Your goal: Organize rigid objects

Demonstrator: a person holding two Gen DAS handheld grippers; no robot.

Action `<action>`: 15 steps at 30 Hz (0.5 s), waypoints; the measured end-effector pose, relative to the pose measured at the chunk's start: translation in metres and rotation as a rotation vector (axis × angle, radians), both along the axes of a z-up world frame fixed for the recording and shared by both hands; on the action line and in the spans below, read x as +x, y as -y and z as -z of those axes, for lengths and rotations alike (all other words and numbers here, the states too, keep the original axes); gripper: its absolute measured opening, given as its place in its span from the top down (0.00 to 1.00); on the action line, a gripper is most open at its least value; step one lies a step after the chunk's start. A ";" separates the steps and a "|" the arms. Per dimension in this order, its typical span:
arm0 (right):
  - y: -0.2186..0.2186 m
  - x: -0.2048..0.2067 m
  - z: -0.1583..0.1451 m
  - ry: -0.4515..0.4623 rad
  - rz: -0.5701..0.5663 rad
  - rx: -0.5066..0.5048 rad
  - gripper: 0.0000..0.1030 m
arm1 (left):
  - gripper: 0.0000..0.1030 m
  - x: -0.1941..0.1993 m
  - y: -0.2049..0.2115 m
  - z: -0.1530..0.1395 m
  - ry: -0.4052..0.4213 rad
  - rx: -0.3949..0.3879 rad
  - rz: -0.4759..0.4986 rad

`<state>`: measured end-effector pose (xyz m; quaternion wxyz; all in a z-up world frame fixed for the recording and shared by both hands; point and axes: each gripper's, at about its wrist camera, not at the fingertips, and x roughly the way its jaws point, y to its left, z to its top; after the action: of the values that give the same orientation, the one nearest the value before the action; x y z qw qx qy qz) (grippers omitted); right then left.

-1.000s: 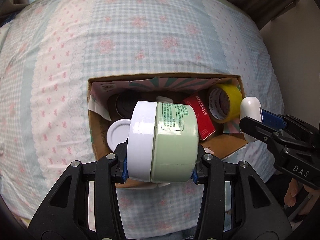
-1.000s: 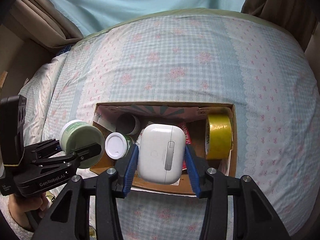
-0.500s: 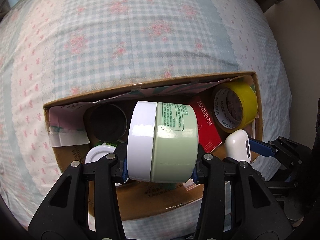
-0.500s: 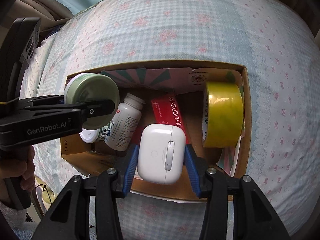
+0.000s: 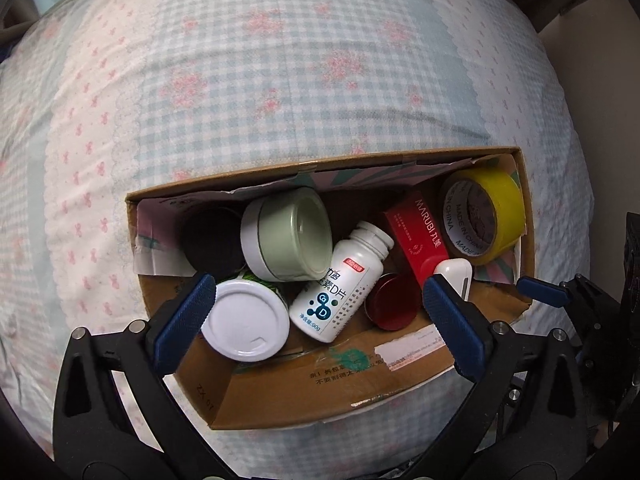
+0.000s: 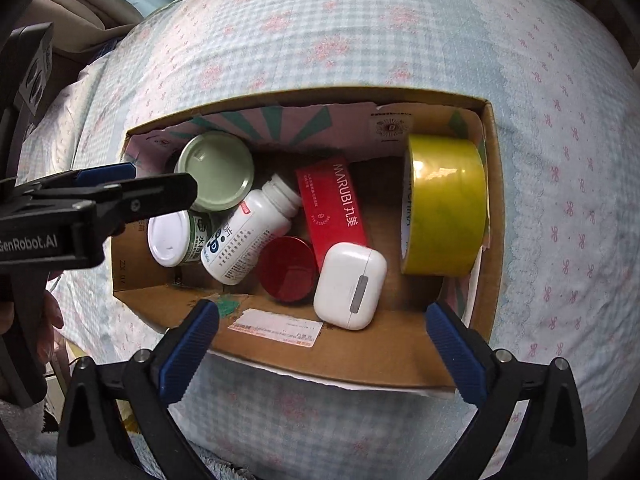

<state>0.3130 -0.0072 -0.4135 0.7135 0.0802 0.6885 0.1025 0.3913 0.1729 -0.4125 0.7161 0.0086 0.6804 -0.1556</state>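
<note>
Now the box (image 6: pixel 360 360), plain brown cardboard with a patterned paper lining on its far wall, sits on the checked, flower-printed bedspread (image 5: pixel 280 80), and everything rigid is inside it. The green jar (image 5: pixel 292 236) lies tipped on its side at the far left, its pale matte base facing up, leaning on a dark tub (image 5: pixel 212 240). Just right of it lies a white pill bottle (image 6: pixel 248 232), smooth plastic with blue print, slanted with its neck toward the far wall. A white lid (image 5: pixel 244 324) caps a container near the left wall. A round red tin (image 6: pixel 286 270) lies in the middle, a flat red carton (image 6: pixel 334 208) beside it, and a glossy white earbud case (image 6: pixel 350 286), rounded at the corners, rests against both, near the front wall. The yellow tape roll (image 6: pixel 444 208) stands on edge at the right wall.

The left view looks into the tape's cardboard core with its printing, and shows only the top of the case behind a blue pad. The right view shows the whole case and its hinge strip.

Both tongs are spread wide and hold nothing: the left gripper (image 5: pixel 320 328) hangs over the box's near left part, the right gripper (image 6: pixel 320 348) over its near wall.
</note>
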 end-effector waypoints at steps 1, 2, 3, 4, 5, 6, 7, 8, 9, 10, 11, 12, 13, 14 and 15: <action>0.001 -0.003 -0.001 0.002 0.005 -0.003 0.00 | 0.00 -0.001 -0.002 -0.002 0.001 -0.001 -0.005; 0.002 -0.005 -0.004 0.012 0.013 -0.006 0.00 | 0.00 -0.003 -0.005 -0.004 0.004 -0.001 -0.009; 0.003 -0.007 -0.007 0.019 0.022 -0.008 0.00 | 0.00 -0.005 -0.008 -0.009 0.010 0.001 -0.013; 0.004 -0.009 -0.009 0.022 0.029 -0.006 0.00 | 0.00 -0.007 -0.010 -0.013 0.016 0.001 -0.017; 0.005 -0.011 -0.012 0.024 0.035 -0.004 0.00 | 0.00 -0.008 -0.011 -0.015 0.021 0.001 -0.022; 0.006 -0.012 -0.014 0.031 0.040 -0.004 0.00 | 0.00 -0.010 -0.014 -0.020 0.026 -0.003 -0.027; 0.006 -0.014 -0.018 0.039 0.042 -0.004 0.00 | 0.00 -0.012 -0.015 -0.024 0.032 -0.008 -0.030; 0.006 -0.015 -0.023 0.048 0.044 -0.004 0.00 | 0.00 -0.015 -0.017 -0.029 0.041 -0.011 -0.032; 0.006 -0.016 -0.028 0.058 0.045 -0.005 0.00 | 0.00 -0.017 -0.017 -0.035 0.053 -0.012 -0.032; 0.006 -0.018 -0.032 0.068 0.045 -0.007 0.00 | 0.00 -0.019 -0.017 -0.040 0.064 -0.013 -0.030; 0.004 -0.020 -0.037 0.080 0.046 -0.008 0.00 | 0.00 -0.023 -0.018 -0.046 0.074 -0.014 -0.029; 0.004 -0.023 -0.042 0.090 0.047 -0.008 0.00 | 0.00 -0.026 -0.018 -0.053 0.085 -0.017 -0.028; 0.003 -0.025 -0.047 0.100 0.049 -0.009 0.00 | 0.00 -0.029 -0.019 -0.059 0.097 -0.020 -0.026; 0.002 -0.028 -0.051 0.112 0.050 -0.010 0.00 | 0.00 -0.033 -0.020 -0.067 0.112 -0.024 -0.025; 0.001 -0.031 -0.057 0.123 0.050 -0.012 0.00 | 0.00 -0.037 -0.021 -0.074 0.127 -0.027 -0.025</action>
<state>0.2819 -0.0085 -0.3564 0.7574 0.0866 0.6416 0.0855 0.3539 0.1941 -0.3381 0.7598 0.0002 0.6314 -0.1549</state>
